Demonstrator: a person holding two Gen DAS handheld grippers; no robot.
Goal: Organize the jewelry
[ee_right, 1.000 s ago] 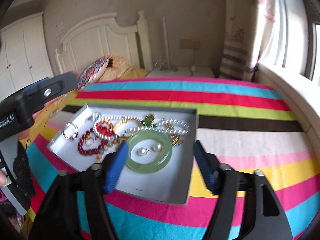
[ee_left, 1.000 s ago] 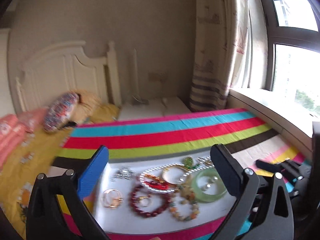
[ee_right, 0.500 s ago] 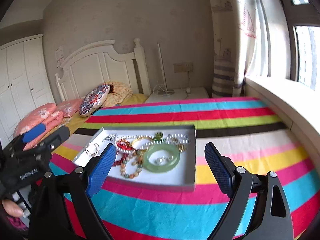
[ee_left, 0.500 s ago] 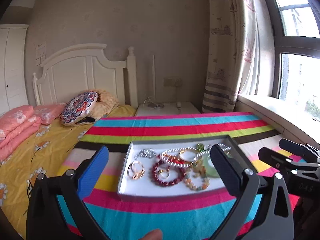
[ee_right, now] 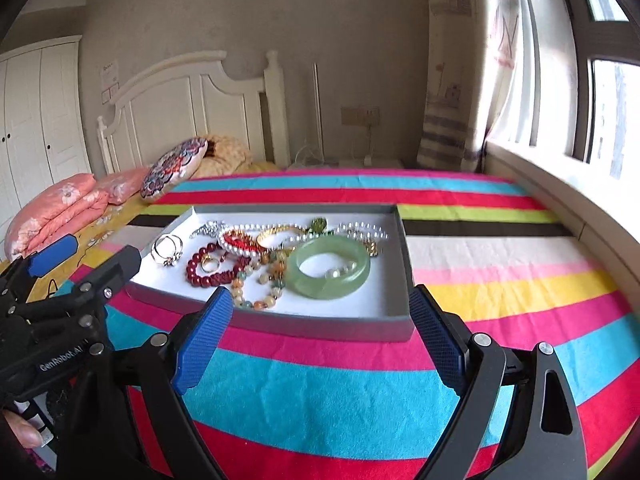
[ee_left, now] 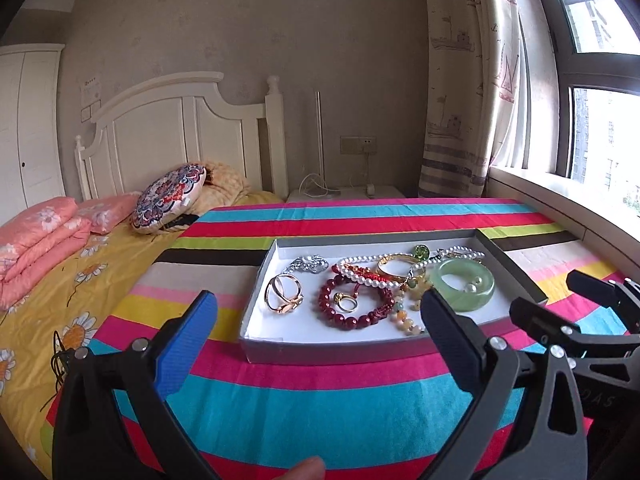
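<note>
— Grey cardboard, that tray [ee_left: 320, 354]? Where does it sit?

— Yes, a shallow grey tray with a white floor, lying on the striped blanket [ee_left: 320, 412] on the bed. All the jewelry is piled inside it.

— What can you pick out?

— A green bangle [ee_right: 329, 267] toward the right side, a dark red bead bracelet [ee_left: 352, 306] with a gold ring [ee_left: 345, 302] inside its loop, a pearl strand [ee_left: 376, 276] behind it, and gold hoops [ee_left: 283, 294] at the left.

— And the tools?

— The left gripper [ee_left: 320, 324] has its jaws spread wide, nothing between them, short of the tray. The right gripper [ee_right: 320, 322] has just been opening; its jaws stand wide too, empty, just before the tray's near wall.
</note>
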